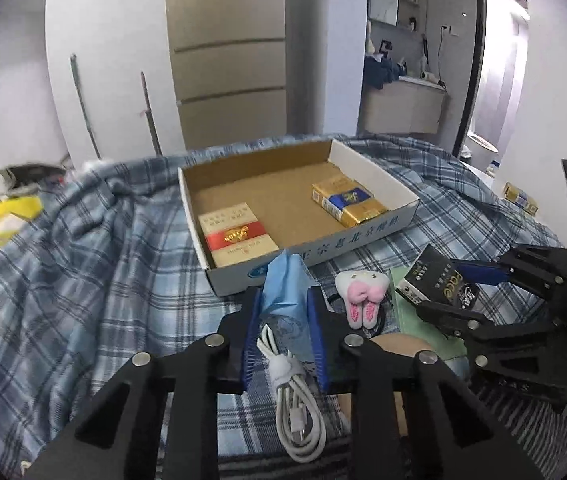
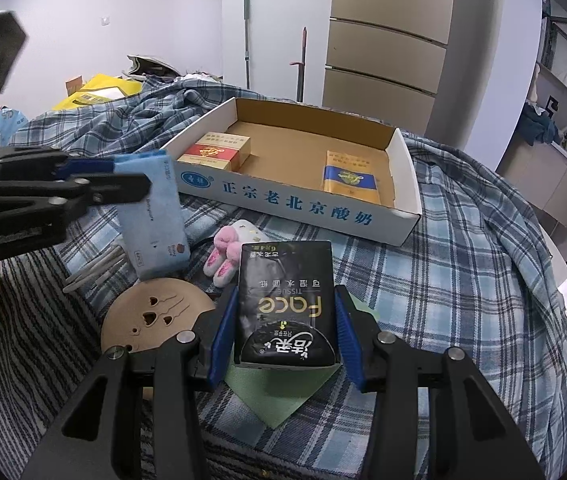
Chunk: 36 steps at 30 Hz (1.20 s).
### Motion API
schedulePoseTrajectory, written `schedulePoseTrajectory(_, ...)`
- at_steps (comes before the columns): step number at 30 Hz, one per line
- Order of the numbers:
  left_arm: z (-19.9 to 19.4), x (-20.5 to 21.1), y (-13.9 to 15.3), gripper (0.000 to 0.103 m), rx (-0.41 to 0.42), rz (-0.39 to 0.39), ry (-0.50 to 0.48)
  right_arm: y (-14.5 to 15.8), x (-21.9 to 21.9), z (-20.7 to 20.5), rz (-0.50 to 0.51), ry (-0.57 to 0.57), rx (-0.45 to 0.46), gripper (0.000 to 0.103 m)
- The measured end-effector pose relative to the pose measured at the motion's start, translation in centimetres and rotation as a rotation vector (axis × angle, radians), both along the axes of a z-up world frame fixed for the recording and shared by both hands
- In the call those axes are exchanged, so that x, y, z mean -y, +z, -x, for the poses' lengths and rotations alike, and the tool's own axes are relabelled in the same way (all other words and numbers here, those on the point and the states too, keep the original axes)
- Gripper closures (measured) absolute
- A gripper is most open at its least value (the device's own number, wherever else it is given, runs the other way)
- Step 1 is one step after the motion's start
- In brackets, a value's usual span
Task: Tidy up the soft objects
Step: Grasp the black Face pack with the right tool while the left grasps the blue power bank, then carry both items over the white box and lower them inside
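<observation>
Both tissue packs are lifted near the box point(image 1: 367, 216), probably so they can go in beside the two packets already lying there. The left claw point(image 1: 283, 312) pinches the blue pack point(image 1: 283, 280) between its blue pads, holding it on end just in front of the box's near wall; in the right view the same pack point(image 2: 155, 216) hangs to the left of the box point(image 2: 295, 204), above the cable point(image 1: 295, 400). The right claw point(image 2: 285, 320) is pressed onto the black pack point(image 2: 287, 300), gripping its lower sides so the label faces up, a little nearer the camera than the box. The plush toy point(image 2: 227, 256) lies on the plaid blanket point(image 2: 463, 260) between the two packs, just in front of the box, untouched. A green sheet point(image 2: 271, 396) and a tan disc point(image 2: 151, 316) sit partly hidden under the claws. Whether either pack rests on the blanket or is clear of it is hard to tell.
</observation>
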State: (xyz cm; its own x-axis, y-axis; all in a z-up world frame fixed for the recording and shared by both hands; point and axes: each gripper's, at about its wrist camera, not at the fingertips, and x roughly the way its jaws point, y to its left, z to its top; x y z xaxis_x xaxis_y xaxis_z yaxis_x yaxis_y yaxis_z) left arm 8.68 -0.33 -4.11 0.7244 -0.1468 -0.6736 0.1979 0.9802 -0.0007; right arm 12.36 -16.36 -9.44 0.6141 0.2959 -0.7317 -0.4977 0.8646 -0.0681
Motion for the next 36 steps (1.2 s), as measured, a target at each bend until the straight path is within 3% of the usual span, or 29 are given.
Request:
schedulePoseTrajectory(18, 4.8, -0.4, 8.0, 0.082, 0.190, -0.018, 0.043, 1.8, 0.2, 0.7, 0.014, -0.015, 0.082, 0.058)
schedulePoseTrajectory(20, 4.9, -0.3, 9.3, 0.082, 0.219, -0.021, 0.045, 3.1, 0.2, 0.6, 0.010, -0.022, 0.088, 0.058)
schedulePoseTrajectory(26, 3.4, -0.4, 13.2, 0.082, 0.312, 0.003, 0.127, 10.4, 0.3, -0.1, -0.004, -0.084, 0.231, 0.058)
schedulePoseTrajectory(31, -0.4, -0.1, 13.7, 0.082, 0.287, 0.029, 0.143, 14.5, -0.2, -2.9, -0.054, -0.164, 0.289, 0.058)
schedulePoseTrajectory(36, -5.1, -0.1, 10.8, 0.082, 0.096, 0.087, 0.120, 13.2, 0.0, -7.3, -0.168, -0.231, 0.206, 0.058)
